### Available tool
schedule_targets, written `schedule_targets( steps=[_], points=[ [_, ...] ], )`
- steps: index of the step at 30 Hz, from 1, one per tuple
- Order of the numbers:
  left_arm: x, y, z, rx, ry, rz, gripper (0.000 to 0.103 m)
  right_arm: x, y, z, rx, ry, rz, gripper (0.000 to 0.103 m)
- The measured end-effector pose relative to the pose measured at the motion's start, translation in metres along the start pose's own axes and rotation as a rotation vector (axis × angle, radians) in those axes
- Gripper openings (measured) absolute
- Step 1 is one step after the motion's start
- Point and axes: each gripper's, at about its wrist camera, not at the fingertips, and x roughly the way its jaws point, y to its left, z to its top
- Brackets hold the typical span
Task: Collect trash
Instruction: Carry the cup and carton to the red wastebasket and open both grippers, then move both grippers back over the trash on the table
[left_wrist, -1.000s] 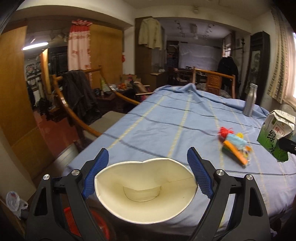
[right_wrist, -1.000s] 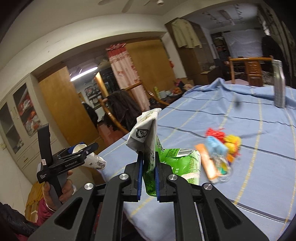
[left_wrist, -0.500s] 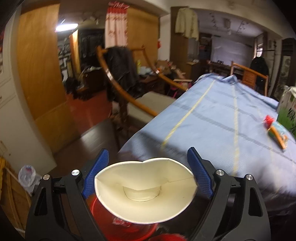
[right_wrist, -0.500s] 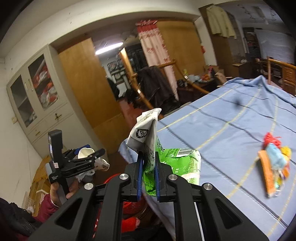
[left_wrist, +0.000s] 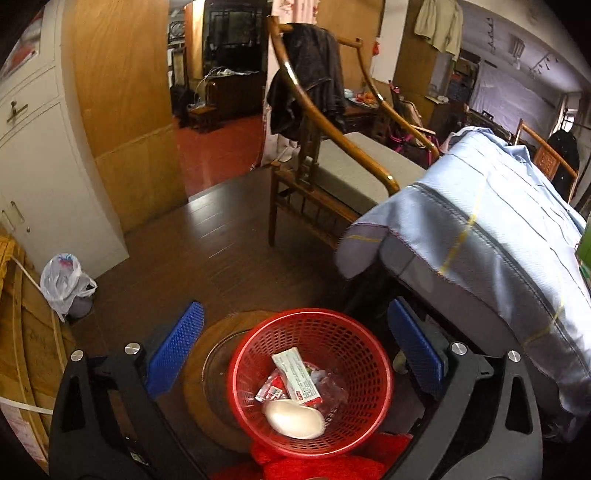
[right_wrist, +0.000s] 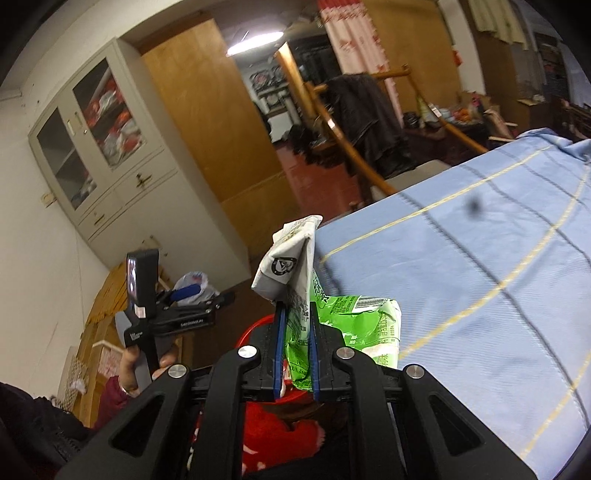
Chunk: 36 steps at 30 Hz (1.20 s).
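My left gripper (left_wrist: 293, 306) hangs above a red mesh basket (left_wrist: 380, 354) on the floor. Its jaws are opening wide, with nothing between the blue pads (left_wrist: 173, 350). A squashed white paper cup (left_wrist: 295, 419) lies in the basket on top of several wrappers (left_wrist: 295, 376). My right gripper (right_wrist: 295, 306) is shut on a crumpled green and white carton (right_wrist: 343, 321), held upright over the table's corner. In the right wrist view a hand (right_wrist: 129, 369) holds the left gripper (right_wrist: 207, 295) to the lower left. The basket's rim (right_wrist: 255, 328) shows just behind the right fingers.
The table under a blue striped cloth (left_wrist: 480, 229) stands right of the basket. A wooden chair (left_wrist: 325, 158) draped with a dark coat is behind it. A plastic bag (left_wrist: 64, 280) sits by a white cabinet (left_wrist: 44, 166). Red clothing (left_wrist: 314, 465) fills the bottom edge.
My left gripper swung left off the table and dipped over the basket, then opened and the paper cup fell in. My right gripper carried the carton left toward the table's corner.
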Motion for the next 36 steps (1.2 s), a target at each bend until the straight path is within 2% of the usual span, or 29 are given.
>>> schedule_targets(
  steps=[4,13,14,15,17,25,36],
  points=[
    [-0.002,0.015,0.001,-0.018,-0.023,0.077,0.096,0.033,0.015,0.002,-0.021,0.070,0.041,0.012],
    [0.002,0.048,0.004,-0.106,-0.019,0.091,0.096,0.119,0.061,0.010,-0.092,0.215,0.150,0.015],
    [0.003,0.050,0.004,-0.107,-0.020,0.094,0.096,0.128,0.064,0.010,-0.095,0.232,0.161,0.019],
    [0.002,0.052,0.003,-0.111,-0.020,0.097,0.096,0.136,0.066,0.009,-0.100,0.254,0.165,0.038],
    [0.001,0.055,0.002,-0.113,-0.020,0.095,0.096,0.147,0.069,0.008,-0.100,0.257,0.147,0.059],
    [-0.002,0.053,0.002,-0.111,-0.027,0.081,0.096,0.127,0.062,0.008,-0.102,0.205,0.080,0.059],
    [-0.031,0.000,0.011,-0.017,-0.079,0.025,0.096,0.062,0.023,0.003,-0.017,0.083,0.047,0.061]
  ],
)
